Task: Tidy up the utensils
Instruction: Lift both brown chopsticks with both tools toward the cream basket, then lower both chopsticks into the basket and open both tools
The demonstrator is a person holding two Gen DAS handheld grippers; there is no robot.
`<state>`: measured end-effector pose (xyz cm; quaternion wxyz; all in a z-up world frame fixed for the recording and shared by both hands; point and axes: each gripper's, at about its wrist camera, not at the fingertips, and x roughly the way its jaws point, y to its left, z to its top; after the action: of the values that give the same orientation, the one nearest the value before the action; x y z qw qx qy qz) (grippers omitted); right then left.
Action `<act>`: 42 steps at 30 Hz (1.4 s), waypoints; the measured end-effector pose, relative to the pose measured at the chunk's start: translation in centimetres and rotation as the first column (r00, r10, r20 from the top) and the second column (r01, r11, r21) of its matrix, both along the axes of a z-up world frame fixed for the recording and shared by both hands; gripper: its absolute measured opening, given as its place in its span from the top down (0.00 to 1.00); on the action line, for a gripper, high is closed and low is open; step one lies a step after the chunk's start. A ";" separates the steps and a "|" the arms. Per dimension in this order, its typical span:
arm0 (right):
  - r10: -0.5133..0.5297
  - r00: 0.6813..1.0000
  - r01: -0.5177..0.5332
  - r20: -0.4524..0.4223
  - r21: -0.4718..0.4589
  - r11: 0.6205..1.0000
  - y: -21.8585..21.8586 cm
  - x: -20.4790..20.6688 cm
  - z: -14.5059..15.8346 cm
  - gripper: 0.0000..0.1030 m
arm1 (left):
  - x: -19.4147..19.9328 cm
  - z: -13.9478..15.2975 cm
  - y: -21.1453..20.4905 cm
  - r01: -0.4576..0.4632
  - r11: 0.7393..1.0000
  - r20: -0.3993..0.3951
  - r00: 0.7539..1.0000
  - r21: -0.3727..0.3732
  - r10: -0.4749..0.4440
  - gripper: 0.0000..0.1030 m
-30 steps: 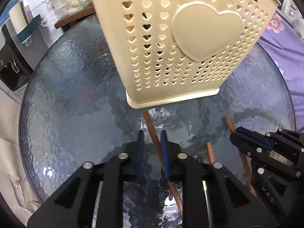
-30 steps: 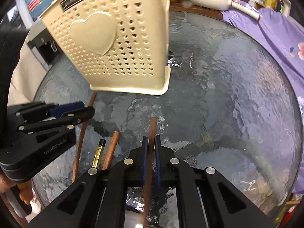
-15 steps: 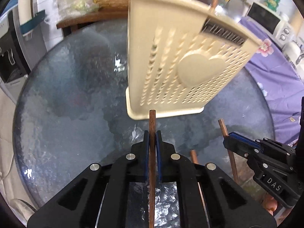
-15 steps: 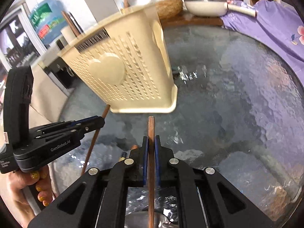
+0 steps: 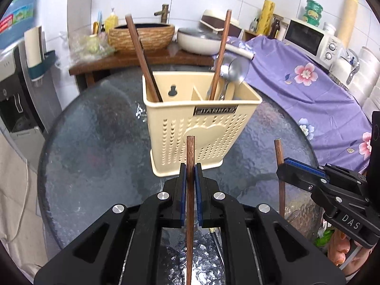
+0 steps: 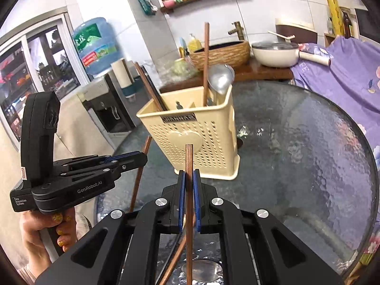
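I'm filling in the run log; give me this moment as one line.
left tool: shut on chopstick | right tool: shut on second chopstick | holder: upright on glass table, not yet reached

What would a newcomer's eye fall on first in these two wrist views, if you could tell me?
First, the cream utensil holder with its heart cut-outs, standing upright in the middle of the round glass table; wooden chopsticks and metal spoons already stick up out of it. Next, each gripper is clamped on one wooden chopstick: the left gripper holds its chopstick and the right gripper holds another, both pointing toward the holder.
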<state>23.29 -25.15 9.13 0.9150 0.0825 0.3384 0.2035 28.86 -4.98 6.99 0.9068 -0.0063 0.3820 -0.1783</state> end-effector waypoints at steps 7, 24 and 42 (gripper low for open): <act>0.013 0.998 -0.013 0.054 0.003 1.000 0.0 -1.1 1.6 0.94 | -2.1 1.9 0.3 0.006 1.000 0.071 0.997 -0.019 -0.004 0.93; 0.052 0.990 -0.055 0.131 0.014 0.998 0.2 -2.9 5.3 0.94 | -4.4 5.9 1.1 0.026 0.998 0.174 0.985 -0.057 -0.016 0.93; 0.055 0.957 -0.046 0.284 -0.036 0.998 1.0 -0.7 14.8 0.94 | -3.4 15.0 1.8 0.082 0.988 0.286 0.957 -0.128 -0.042 0.93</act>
<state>22.56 -24.18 23.97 0.9498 0.0304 0.2082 0.2316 25.44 -3.17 22.02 0.9433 -0.0317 0.2353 -0.2320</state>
